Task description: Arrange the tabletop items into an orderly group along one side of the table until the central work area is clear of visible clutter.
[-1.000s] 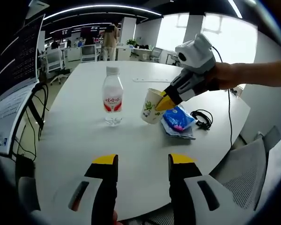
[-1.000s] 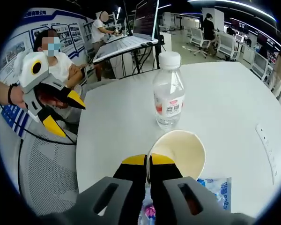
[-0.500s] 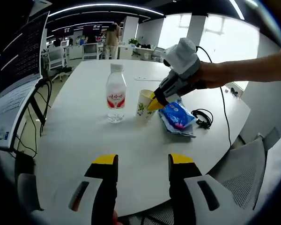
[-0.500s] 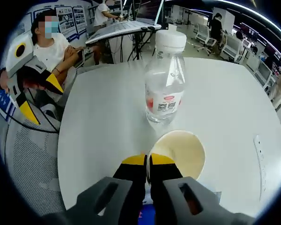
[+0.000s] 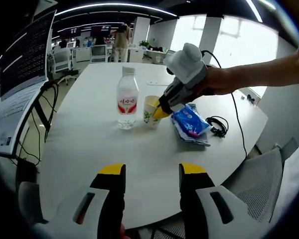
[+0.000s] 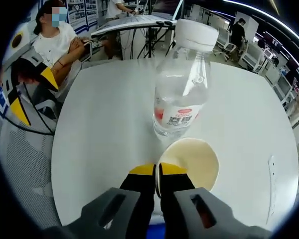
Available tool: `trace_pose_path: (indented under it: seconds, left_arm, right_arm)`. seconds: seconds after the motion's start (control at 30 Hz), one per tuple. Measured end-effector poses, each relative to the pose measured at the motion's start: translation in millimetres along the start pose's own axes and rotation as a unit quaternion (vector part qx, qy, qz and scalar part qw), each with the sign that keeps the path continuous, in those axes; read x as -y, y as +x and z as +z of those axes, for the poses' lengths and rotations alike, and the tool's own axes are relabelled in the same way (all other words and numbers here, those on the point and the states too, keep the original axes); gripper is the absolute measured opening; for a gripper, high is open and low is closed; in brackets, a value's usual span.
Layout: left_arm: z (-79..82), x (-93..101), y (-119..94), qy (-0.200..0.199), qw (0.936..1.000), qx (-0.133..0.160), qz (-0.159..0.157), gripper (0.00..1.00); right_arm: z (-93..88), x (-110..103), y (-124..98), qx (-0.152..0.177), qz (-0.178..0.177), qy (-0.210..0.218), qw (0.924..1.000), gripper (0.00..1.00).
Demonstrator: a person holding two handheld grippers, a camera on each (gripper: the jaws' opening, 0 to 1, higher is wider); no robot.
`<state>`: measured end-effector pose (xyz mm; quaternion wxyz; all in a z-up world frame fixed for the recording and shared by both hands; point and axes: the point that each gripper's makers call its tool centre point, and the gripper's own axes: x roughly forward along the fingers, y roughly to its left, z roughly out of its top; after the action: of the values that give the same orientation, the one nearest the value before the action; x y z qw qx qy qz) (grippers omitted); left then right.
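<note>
Since a second ago I've carried the paper cup [image 6: 190,163] up beside the water bottle [image 6: 182,87] on the worktop [image 5: 79,149]. My right tongs [image 6: 157,172] pinch its rim; thin, light, crushable, so gently. My left tongs [image 5: 152,172] gape, holding nothing.

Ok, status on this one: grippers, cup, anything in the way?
Right gripper shut on paper cup rim. Left gripper open, holding nothing. Cup upright beside water bottle; blue packet and black cable nearby.
</note>
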<state>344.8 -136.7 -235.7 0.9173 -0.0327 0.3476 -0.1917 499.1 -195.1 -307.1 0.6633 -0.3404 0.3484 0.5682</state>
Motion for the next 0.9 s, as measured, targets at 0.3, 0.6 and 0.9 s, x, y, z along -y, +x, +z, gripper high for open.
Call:
trace_pose_path:
  seconds: [0.3,0.6,0.9]
  left_arm:
    - [-0.4,-0.3,0,0.0,1.0,0.0,0.001,0.42]
    - [1.6,-3.0,-2,-0.004,1.0,0.005,0.004,0.42]
    - [-0.3,-3.6,-5,-0.003,1.0,0.005,0.007,0.42]
  right_arm:
    - [8.8,0,5,0.002,-0.002,-0.011,0.9999,0.0]
    - [11.3,2,8,0.0,-0.003,-0.02,0.9998,0.03]
    - [10.8,5,4,-0.003,-0.014,-0.021,0.9997,0.05]
